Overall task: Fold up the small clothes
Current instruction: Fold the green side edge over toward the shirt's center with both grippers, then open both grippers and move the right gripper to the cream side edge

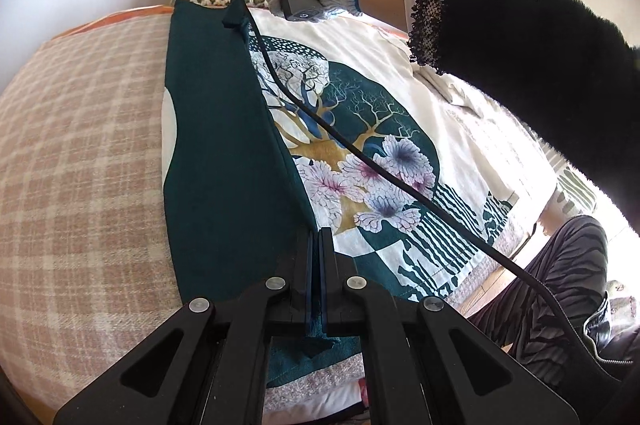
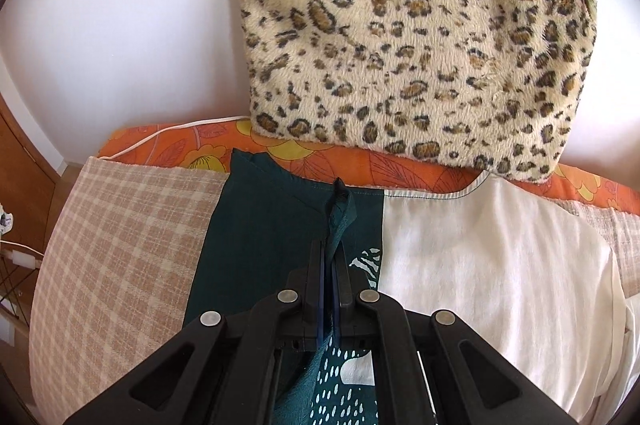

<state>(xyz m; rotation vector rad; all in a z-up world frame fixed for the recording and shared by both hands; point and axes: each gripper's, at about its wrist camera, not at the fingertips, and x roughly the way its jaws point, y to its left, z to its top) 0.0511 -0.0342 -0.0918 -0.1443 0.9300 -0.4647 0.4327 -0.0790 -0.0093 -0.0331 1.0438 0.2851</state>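
Note:
A white shirt [image 1: 452, 141] with a teal tree-and-flower print lies flat on a checked blanket [image 1: 80, 153]. Its teal side panel [image 1: 224, 161] is folded over toward the middle. My left gripper [image 1: 319, 237] is shut on the near end of that teal fold edge. My right gripper [image 2: 330, 253] is shut on the far end of the same teal edge [image 2: 340, 215], near the shirt's top. The right gripper also shows in the left wrist view [image 1: 236, 21], held by a gloved hand. The shirt's white part [image 2: 492, 257] lies to the right.
A leopard-print cushion [image 2: 416, 37] leans on the white wall behind the bed. An orange floral sheet [image 2: 392, 165] edges the blanket [image 2: 120, 245]. A black cable [image 1: 360, 153] hangs across the shirt. The person's striped leg [image 1: 560, 277] is at the right; cables lie at far left [image 2: 20, 257].

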